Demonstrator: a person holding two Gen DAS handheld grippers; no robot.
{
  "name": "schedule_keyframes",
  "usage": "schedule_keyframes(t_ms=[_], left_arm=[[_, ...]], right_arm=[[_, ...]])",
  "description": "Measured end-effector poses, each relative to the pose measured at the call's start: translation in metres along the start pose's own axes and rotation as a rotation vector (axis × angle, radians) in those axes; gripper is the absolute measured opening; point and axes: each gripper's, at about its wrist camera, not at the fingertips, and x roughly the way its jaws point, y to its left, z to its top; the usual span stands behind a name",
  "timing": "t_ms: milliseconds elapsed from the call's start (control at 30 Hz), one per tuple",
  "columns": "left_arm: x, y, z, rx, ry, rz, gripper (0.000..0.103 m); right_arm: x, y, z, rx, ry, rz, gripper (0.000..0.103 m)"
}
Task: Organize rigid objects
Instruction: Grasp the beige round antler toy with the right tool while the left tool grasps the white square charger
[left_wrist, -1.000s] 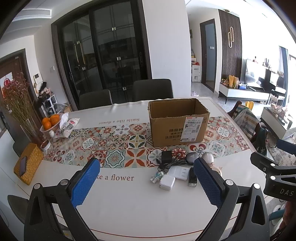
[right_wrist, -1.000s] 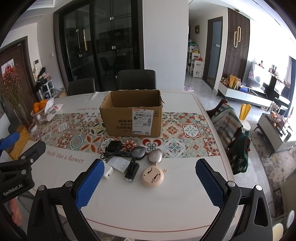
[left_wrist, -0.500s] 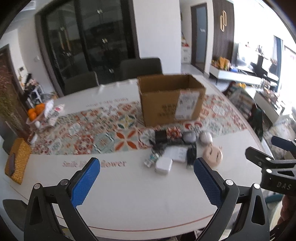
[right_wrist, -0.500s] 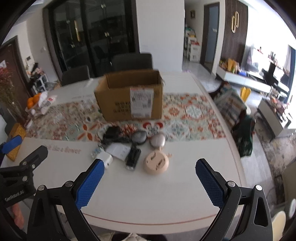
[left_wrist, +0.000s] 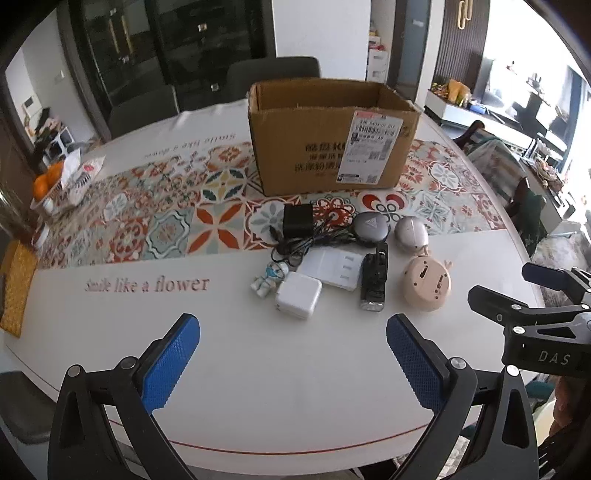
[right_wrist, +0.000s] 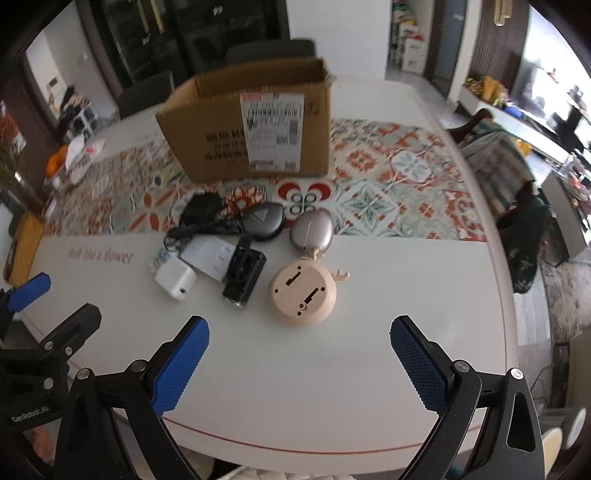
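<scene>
Two grippers: left gripper (left_wrist: 293, 343) and right gripper (right_wrist: 299, 341), jaws spread wide, holding nothing.
Objects: white charger (left_wrist: 298, 300), black device (left_wrist: 373, 281), round beige gadget (right_wrist: 303, 293) and others clustered on the table (left_wrist: 295, 387), just before the cardboard box (left_wrist: 332, 136).
Advice: take outermost items first; straddle each squarely; avoid the tangled black cable (left_wrist: 314, 242).

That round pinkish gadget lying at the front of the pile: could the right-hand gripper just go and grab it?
Probably yes. The round pink gadget lies nearest the right gripper, whose jaws are open, with only bare table between them. The black device beside it sits apart.
</scene>
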Motion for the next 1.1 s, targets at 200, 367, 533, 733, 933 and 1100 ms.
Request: schedule_keyframes(t_ms=[200, 367, 533, 733, 933, 1100], left_arm=[[0.018, -0.008, -0.003, 0.003, 0.016, 0.022, 0.103], [0.040, -0.011, -0.001, 0.019, 0.049, 0.030, 0.103], [0.063, -0.009, 0.004, 0.025, 0.066, 0.052, 0.103], [0.081, -0.007, 0.007, 0.040, 0.084, 0.082, 0.103], [0.092, -0.005, 0.007, 0.047, 0.107, 0.081, 0.103], [0.100, -0.004, 0.006, 0.064, 0.119, 0.081, 0.103]], right_arm=[[0.030, -0.008, 0.008, -0.027, 0.058, 0.027, 0.099], [0.054, -0.010, 0.011, -0.023, 0.098, 0.040, 0.098], [0.087, -0.007, 0.016, -0.023, 0.167, 0.023, 0.095], [0.116, -0.003, 0.019, -0.019, 0.240, 0.022, 0.090], [0.132, 0.002, 0.023, -0.025, 0.264, 0.006, 0.088], [0.144, 0.006, 0.029, -0.031, 0.273, -0.009, 0.081]])
